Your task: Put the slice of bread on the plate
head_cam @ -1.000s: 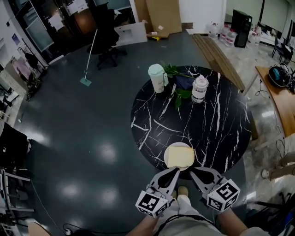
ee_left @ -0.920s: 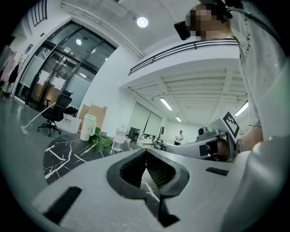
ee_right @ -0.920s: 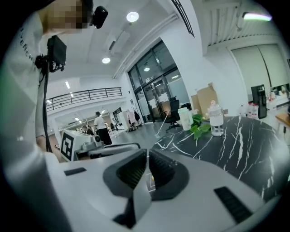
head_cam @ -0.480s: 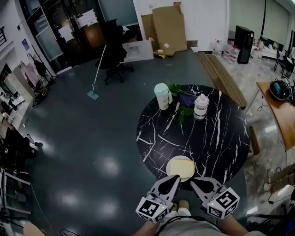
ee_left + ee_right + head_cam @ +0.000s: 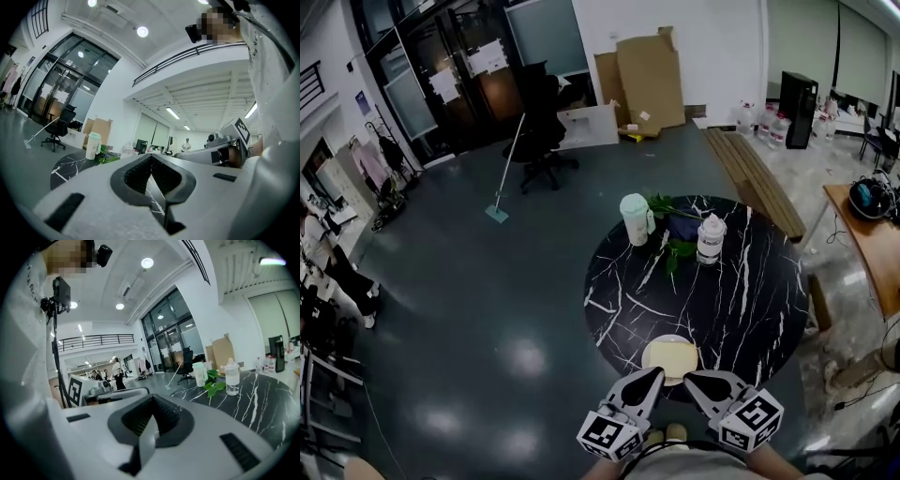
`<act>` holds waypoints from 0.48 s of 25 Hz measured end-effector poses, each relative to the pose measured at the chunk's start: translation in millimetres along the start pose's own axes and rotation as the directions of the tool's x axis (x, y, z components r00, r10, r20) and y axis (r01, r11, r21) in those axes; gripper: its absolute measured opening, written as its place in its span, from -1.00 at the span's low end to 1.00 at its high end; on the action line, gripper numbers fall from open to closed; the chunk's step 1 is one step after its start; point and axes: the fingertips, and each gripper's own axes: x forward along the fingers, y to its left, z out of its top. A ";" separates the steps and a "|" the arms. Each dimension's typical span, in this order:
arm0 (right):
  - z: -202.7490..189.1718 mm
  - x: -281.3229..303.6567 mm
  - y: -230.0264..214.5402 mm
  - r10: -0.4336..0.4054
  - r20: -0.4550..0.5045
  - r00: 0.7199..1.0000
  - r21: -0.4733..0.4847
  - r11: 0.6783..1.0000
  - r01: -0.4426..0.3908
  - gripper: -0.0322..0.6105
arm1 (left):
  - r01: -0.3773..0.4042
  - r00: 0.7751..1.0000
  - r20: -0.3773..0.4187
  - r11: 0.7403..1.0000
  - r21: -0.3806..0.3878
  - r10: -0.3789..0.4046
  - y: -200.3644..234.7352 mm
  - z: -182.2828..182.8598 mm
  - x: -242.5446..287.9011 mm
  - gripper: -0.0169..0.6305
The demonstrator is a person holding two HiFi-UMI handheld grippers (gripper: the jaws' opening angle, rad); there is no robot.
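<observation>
Left tongs (image 5: 655, 373) and right tongs (image 5: 690, 376) are both shut, with nothing in them
They sit side by side at the near edge of the round black bench (image 5: 741, 300). The slice of bread (image 5: 672, 358) lies flat on the white plate (image 5: 646, 359), just in front of their tips. Far across the bench stand a pale green cup (image 5: 635, 219), a white bottle (image 5: 710, 238) and some green leaves (image 5: 675, 248)

Right ahead of my right gripper (image 5: 690, 376): plate (image 5: 646, 356) and bread slice (image 5: 671, 357). Beyond that, bare marble table (image 5: 727, 300) till the cup (image 5: 635, 219), leaves (image 5: 678, 248), bottle (image 5: 710, 239).
</observation>
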 end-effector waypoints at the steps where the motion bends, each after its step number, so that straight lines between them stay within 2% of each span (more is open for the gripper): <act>1: 0.9 0.3 0.2 0.004 0.003 1.000 0.002 1.000 -0.004 -0.87 | -0.001 1.000 0.001 1.000 0.001 0.001 0.7 0.2 -0.1 -0.92; 12: 12.1 1.1 1.5 0.002 0.030 1.000 -0.012 1.000 -0.002 -0.87 | -0.006 1.000 0.006 1.000 0.006 0.006 3.6 4.2 -0.4 -0.92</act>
